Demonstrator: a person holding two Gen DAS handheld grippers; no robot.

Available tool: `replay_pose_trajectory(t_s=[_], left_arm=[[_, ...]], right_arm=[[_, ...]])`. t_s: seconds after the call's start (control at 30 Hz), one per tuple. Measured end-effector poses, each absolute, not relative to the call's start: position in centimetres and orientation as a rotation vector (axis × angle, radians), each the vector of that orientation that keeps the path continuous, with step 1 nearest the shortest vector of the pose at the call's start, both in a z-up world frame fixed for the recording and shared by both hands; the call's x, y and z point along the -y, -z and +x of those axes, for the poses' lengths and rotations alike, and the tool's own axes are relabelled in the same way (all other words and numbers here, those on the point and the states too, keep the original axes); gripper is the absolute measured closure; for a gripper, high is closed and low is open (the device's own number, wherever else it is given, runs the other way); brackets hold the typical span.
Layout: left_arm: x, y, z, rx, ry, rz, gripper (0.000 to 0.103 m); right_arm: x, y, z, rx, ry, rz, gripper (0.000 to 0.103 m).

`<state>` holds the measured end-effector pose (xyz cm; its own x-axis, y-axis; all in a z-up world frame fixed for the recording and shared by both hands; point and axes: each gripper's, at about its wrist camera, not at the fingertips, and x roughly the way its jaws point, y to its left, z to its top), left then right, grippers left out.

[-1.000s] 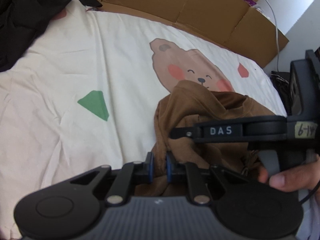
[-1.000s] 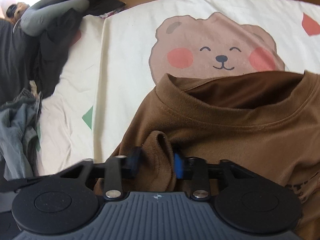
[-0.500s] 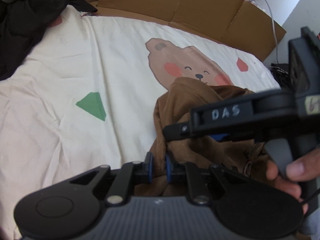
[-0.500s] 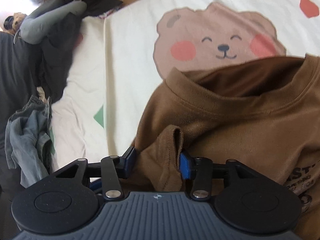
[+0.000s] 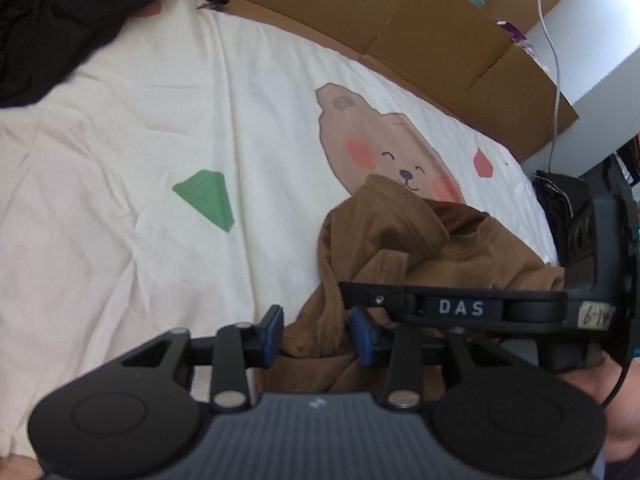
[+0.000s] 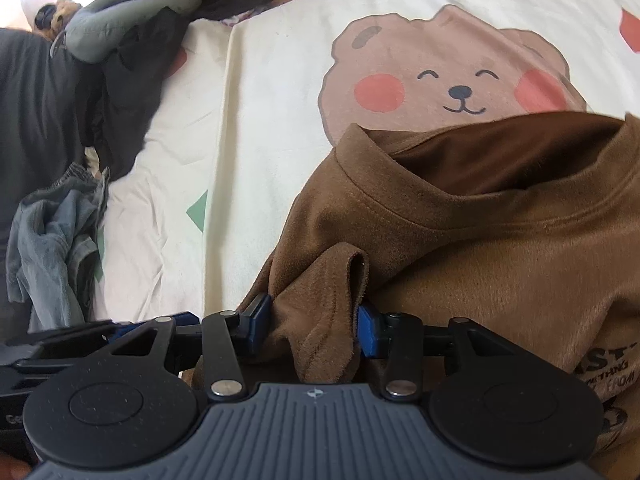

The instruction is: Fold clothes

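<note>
Brown shirt (image 6: 500, 248) cloth sits between both tongs: the left gripper (image 5: 318, 336) and right gripper (image 6: 310, 330) are spread, not squeezing. It lies bunched near us on the bear sheet (image 5: 160, 128). It looks soft and floppy; its sleeve hem and collar look good to hold.

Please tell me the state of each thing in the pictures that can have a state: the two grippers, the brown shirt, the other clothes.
left gripper: jaws open, brown cloth between them
right gripper: jaws open around a bunched fold
brown T-shirt: crumpled, unfolded, on the bear sheet
grey-blue garment: crumpled heap
dark clothes: piled, unfolded
</note>
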<state>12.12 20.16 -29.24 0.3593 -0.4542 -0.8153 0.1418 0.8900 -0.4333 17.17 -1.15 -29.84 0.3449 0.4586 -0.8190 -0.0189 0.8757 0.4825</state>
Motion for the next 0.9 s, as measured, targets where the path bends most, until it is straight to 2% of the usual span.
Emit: replay_pose_trajectory(t_s=[0.2,0.5,0.6,0.8,0.9], left_arm=[[-21.3,31.4,12.6,-1.196,0.349,-0.538,0.076],[-23.3,32.4,12.9,-1.212,0.328,-0.747,0.076],[-22.8,32.9,12.9,-1.221,0.329,-0.729,0.076],[-23.9,34.6,12.5,-1.227,0.278,-0.847,0.091],[-24.1,34.6,12.4,-1.225,0.272,-0.862,0.092]], right_arm=[[2.4,30.4,16.9,-1.169,-0.356,0.476,0.059],[2.4,30.4,16.6,-1.153,-0.367,0.46,0.061],[2.4,30.4,16.5,-1.151,-0.366,0.461,0.061],[2.5,30.3,16.9,-1.168,-0.382,0.441,0.062],[2.7,30.0,17.3,-1.194,-0.384,0.441,0.061]])
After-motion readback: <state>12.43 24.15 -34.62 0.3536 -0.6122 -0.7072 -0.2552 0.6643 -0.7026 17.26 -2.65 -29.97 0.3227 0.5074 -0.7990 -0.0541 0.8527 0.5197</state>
